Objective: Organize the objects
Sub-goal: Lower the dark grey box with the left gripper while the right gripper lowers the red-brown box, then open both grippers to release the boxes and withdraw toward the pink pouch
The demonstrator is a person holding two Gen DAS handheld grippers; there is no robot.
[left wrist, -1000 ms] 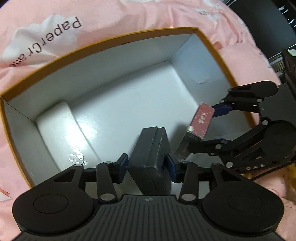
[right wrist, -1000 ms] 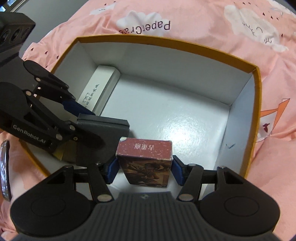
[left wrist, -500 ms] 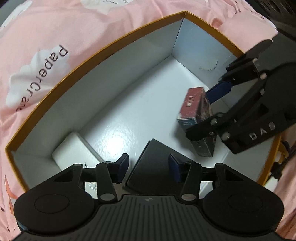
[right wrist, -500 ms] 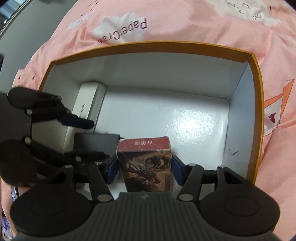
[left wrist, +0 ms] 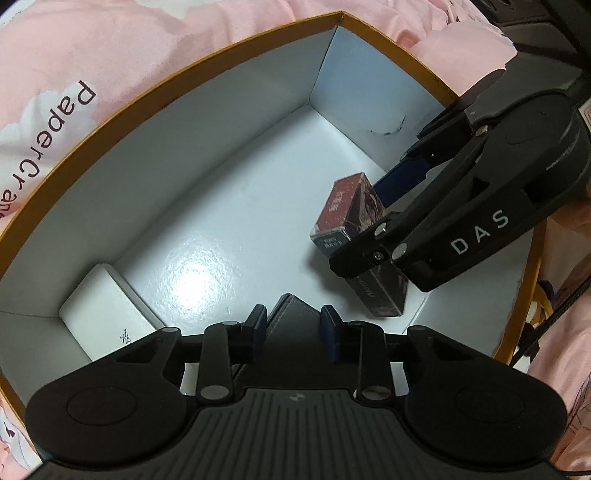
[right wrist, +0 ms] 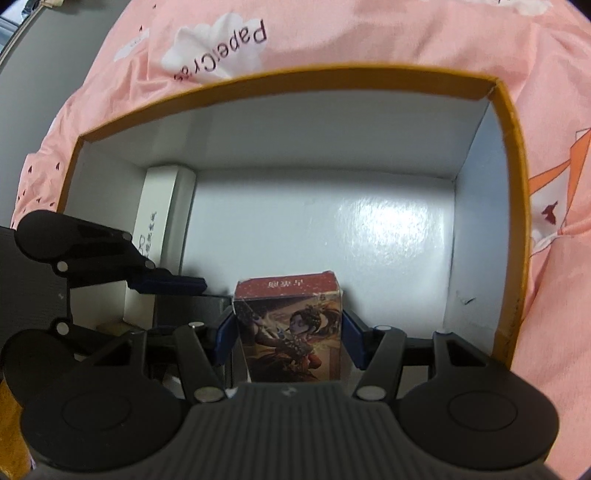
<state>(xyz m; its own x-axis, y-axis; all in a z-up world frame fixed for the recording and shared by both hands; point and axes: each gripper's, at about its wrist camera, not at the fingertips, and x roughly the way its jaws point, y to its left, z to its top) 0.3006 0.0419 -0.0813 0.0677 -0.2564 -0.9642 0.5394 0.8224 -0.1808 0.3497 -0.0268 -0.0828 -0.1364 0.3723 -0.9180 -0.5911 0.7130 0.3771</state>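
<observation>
An open cardboard box (left wrist: 207, 70) with an orange rim and white inside lies on a pink sheet; it also shows in the right wrist view (right wrist: 332, 77). My left gripper (left wrist: 293, 328) is open, its pads standing apart on either side of a black box (left wrist: 295, 314) that rests on the box floor. My right gripper (right wrist: 290, 338) is shut on a red card box (right wrist: 291, 325) with a painted figure, standing it on the floor near the right wall (left wrist: 343, 210). A white box (left wrist: 107, 317) lies along the left wall.
The pink sheet (right wrist: 369, 33) with cloud prints and "PaperCrane" lettering surrounds the box. The box floor (left wrist: 221, 221) between the white box and the card box is bare white. Dark gear shows at the top right of the left wrist view.
My left gripper has let go of the black box and drawn back a little. My right gripper has lowered the card box deeper into the cardboard box.
</observation>
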